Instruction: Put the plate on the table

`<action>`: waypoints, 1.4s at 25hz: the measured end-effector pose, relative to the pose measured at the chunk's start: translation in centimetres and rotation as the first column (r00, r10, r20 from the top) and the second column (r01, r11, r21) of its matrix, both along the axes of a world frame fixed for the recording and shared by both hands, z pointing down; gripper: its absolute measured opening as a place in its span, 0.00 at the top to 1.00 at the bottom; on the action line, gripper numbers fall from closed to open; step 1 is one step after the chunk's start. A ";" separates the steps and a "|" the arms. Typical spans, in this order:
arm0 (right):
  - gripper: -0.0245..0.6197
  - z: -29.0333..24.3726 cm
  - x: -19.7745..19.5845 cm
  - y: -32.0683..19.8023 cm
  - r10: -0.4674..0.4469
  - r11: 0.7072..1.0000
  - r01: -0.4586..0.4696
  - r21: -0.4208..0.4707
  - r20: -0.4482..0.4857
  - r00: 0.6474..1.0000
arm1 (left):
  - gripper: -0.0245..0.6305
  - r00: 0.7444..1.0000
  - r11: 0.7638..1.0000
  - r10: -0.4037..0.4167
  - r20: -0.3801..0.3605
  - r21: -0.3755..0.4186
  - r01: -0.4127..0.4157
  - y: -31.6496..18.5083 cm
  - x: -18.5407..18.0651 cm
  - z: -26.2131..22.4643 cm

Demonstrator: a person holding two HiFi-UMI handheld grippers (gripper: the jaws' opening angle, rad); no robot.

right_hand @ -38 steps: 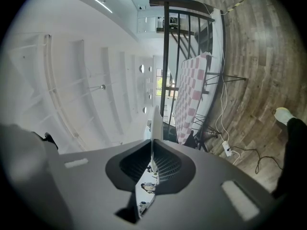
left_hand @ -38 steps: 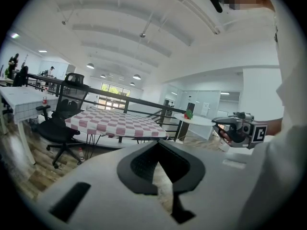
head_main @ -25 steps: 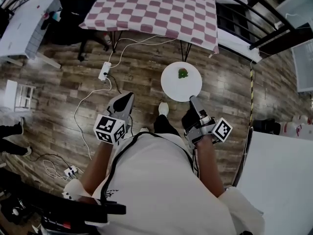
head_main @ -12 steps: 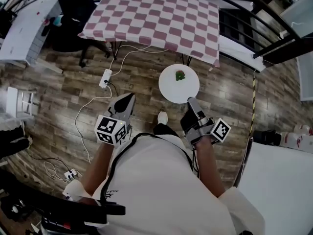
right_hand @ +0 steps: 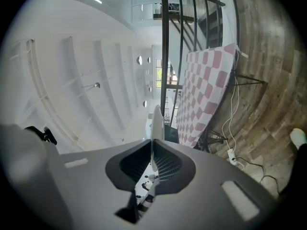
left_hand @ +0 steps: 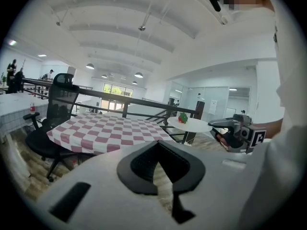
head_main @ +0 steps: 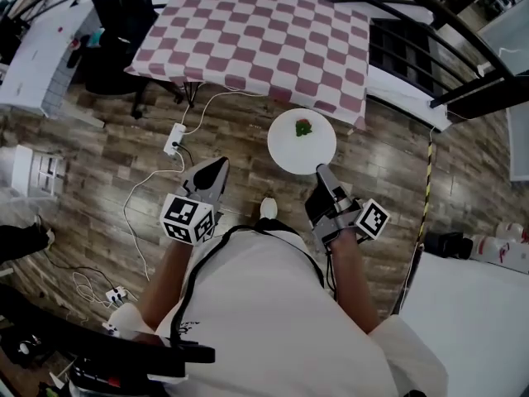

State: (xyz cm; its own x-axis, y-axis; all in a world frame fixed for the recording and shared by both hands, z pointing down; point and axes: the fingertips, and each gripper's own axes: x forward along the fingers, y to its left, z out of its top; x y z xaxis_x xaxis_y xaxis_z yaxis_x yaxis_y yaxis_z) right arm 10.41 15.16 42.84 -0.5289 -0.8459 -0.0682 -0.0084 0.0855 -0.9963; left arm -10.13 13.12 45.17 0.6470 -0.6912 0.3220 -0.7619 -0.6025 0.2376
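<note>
White round plate (head_main: 302, 141), centre frame, hangs short of the pink-checked table (head_main: 264, 31) at top, its rim clenched by the right gripper (head_main: 321, 170); the left gripper (head_main: 217, 165) is closed, empty. That one-edge hold could let it tilt, shedding the small green morsel (head_main: 304, 127).

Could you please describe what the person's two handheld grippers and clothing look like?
The left gripper and right gripper are both grey plastic shells whose black ribbed pads taper to a point. Each carries a white cube with black square markers. The person wears a white top with a thin black strap running across it.
</note>
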 end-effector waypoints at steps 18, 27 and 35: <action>0.93 2.5 7.2 -3.8 -0.060 0.998 0.060 -0.007 0.006 0.998 | 0.95 0.999 1.000 -0.008 0.037 -0.013 0.009 -3.0 8.1 1.2; 0.93 2.9 8.4 -4.2 -0.057 0.998 0.057 -0.015 0.021 0.998 | 0.95 0.999 1.000 -0.007 0.045 -0.001 0.007 -4.2 9.6 0.7; 0.93 2.8 8.3 -4.8 -0.056 0.998 0.056 0.000 0.020 0.998 | 0.95 0.999 1.000 0.000 0.047 0.013 0.000 -5.1 9.8 0.5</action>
State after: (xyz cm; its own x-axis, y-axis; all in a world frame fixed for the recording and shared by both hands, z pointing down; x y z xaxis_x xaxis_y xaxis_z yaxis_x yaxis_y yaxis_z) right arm 18.69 10.32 45.63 -0.5736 -0.8154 -0.0786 0.0165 0.0845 -0.9963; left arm -0.37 8.00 45.71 0.6312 -0.6957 0.3430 -0.7722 -0.6052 0.1935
